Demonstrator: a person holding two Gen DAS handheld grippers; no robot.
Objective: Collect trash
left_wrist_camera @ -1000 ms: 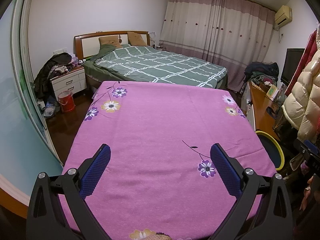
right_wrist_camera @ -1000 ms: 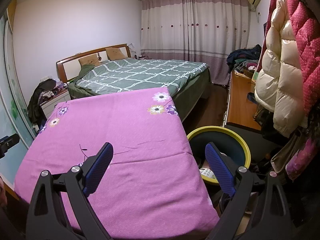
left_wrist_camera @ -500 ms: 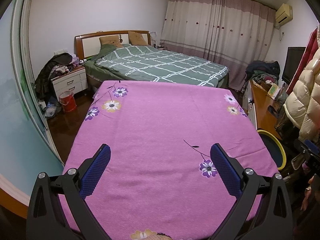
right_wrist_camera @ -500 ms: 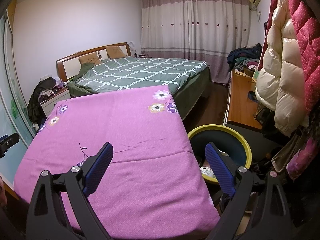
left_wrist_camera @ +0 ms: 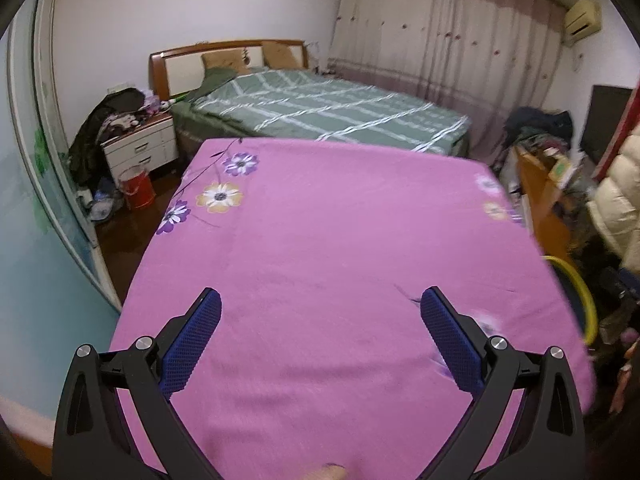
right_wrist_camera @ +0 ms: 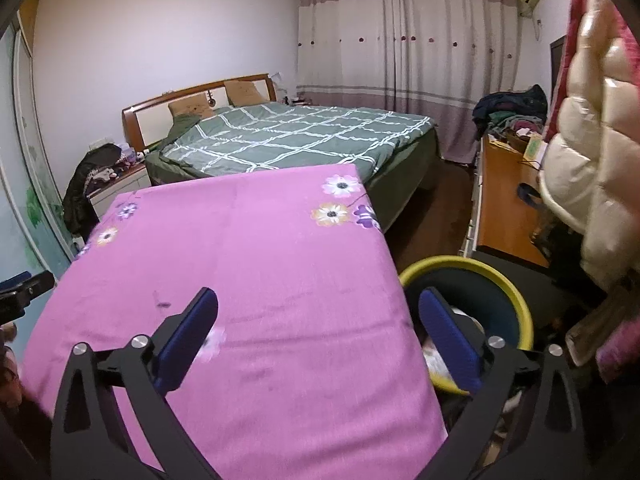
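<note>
Left wrist view: left tongs (left_wrist_camera: 320, 308) are hovering spread wide above the near half of the counter (left_wrist_camera: 320, 240), which is wearing a pink flowered cloth; nothing is sitting between the blue pads (left_wrist_camera: 192, 344). The yellow-rimmed trash bin (left_wrist_camera: 582, 300) is peeking out past the counter's right edge, mostly hidden and blurred. A green plaid bed (left_wrist_camera: 328, 116) is standing beyond the counter's far edge, and a red bucket (left_wrist_camera: 138, 190) is sitting on the floor off its far-left corner. Right wrist view: right tongs (right_wrist_camera: 318, 312) are also spread wide and gripping nothing, hanging over the counter's near-right edge. The bin (right_wrist_camera: 516, 304) is standing on the floor just beside that edge, with pale trash (right_wrist_camera: 436, 360) lying inside, partly hidden behind the right pad (right_wrist_camera: 448, 332).
</note>
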